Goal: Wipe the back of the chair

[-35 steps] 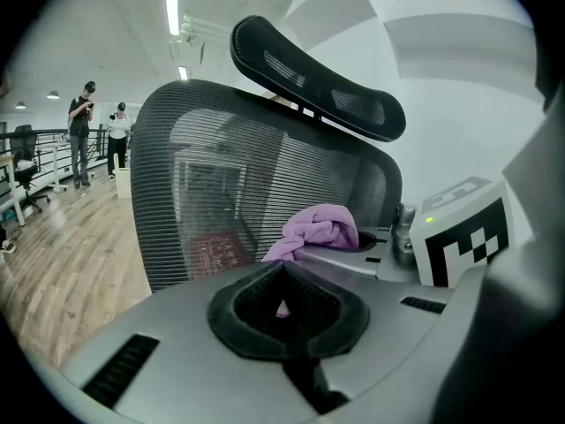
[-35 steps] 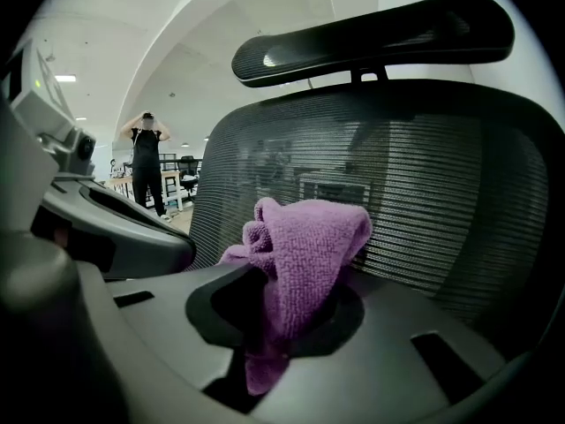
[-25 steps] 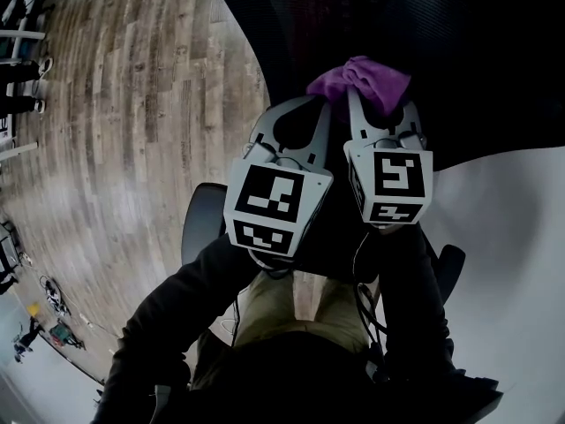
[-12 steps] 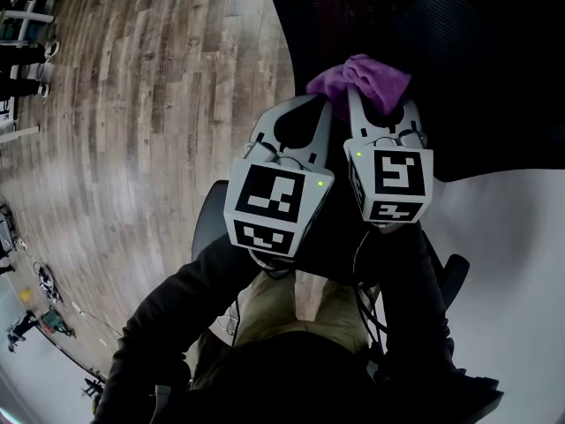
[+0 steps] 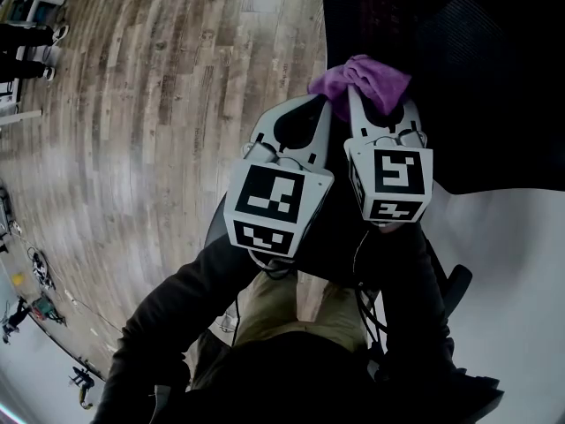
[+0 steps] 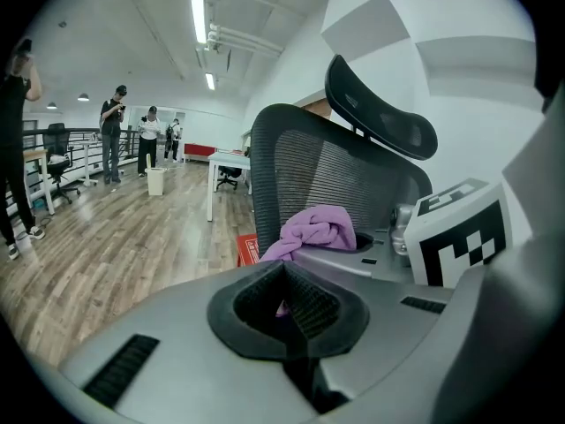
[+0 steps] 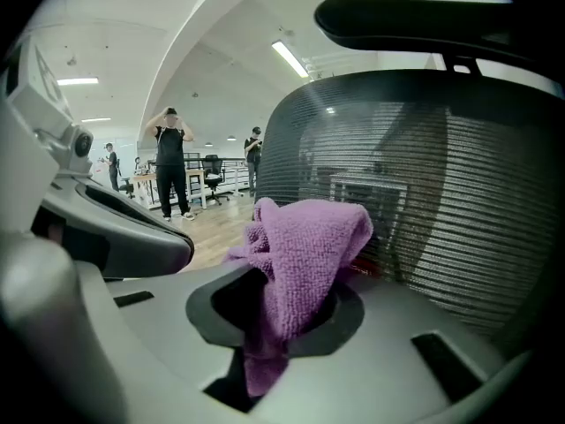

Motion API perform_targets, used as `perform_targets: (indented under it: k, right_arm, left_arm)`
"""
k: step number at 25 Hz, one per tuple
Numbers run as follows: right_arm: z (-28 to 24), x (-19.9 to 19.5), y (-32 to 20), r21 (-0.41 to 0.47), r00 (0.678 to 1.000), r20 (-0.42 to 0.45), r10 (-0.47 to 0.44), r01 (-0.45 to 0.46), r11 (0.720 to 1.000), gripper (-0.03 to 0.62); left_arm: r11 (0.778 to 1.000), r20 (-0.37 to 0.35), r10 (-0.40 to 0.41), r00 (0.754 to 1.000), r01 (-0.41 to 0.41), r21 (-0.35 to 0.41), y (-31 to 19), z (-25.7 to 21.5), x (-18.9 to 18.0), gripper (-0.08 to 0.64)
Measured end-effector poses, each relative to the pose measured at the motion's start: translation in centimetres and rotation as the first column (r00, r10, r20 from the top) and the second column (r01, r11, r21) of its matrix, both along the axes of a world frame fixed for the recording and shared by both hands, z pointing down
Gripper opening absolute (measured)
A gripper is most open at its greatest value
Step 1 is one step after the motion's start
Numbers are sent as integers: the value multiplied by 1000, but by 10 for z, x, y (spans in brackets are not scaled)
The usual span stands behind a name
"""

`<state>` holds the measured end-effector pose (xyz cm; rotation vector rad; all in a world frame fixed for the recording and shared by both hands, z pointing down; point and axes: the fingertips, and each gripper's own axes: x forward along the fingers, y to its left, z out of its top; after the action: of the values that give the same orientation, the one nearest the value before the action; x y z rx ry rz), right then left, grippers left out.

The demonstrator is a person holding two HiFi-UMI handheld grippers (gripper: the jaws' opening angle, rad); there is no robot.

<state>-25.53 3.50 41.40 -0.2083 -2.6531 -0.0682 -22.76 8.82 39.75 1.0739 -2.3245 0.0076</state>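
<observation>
1. Far left, the wooden floor (image 5: pixel 132 131) stretches away, and people (image 6: pixel 113 135) stand well off in the open office. None of that is in play.
2. Next across is the left gripper (image 6: pixel 284 276), with its jaws pressed together and nothing between them. The purple showing past its tips belongs to the other gripper. It hangs just beside its partner, the two almost shoulder to shoulder.
3. Now the right gripper (image 7: pixel 282 300). Its jaws are clamped on a purple microfibre cloth (image 7: pixel 305 237), with a thick wad bunched beyond the tips and a tail trailing down through the slot. It looks like a firm hold.
4. Right of that is the target, the office chair's black mesh back (image 7: pixel 433 193). It stands upright with the headrest (image 7: pixel 441 23) arching over it. The cloth sits very close to the mesh, near its left edge, but I can't tell whether it is actually touching.
5. The step in hand, I'd judge, is bringing the cloth onto the mesh to begin a stroke.
   - Lead with the bunched wad so that soft cloth meets the weave, not the hard jaw tips.
   - Sweep in long, overlapping passes across the panel.
   - Keep the pressure light, because mesh gives and the chair may well swivel or roll away.
   - The empty left gripper could brace the frame edge to keep it steady.
</observation>
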Motion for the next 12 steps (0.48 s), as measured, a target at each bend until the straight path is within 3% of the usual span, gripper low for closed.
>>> perform_targets:
  k: [12]
  right_arm:
    - [1, -12, 30, -7, 999, -3, -37, 37, 999, 69]
  left_arm:
    - [999, -4, -36, 999, 36, -1, 26, 2, -11, 0]
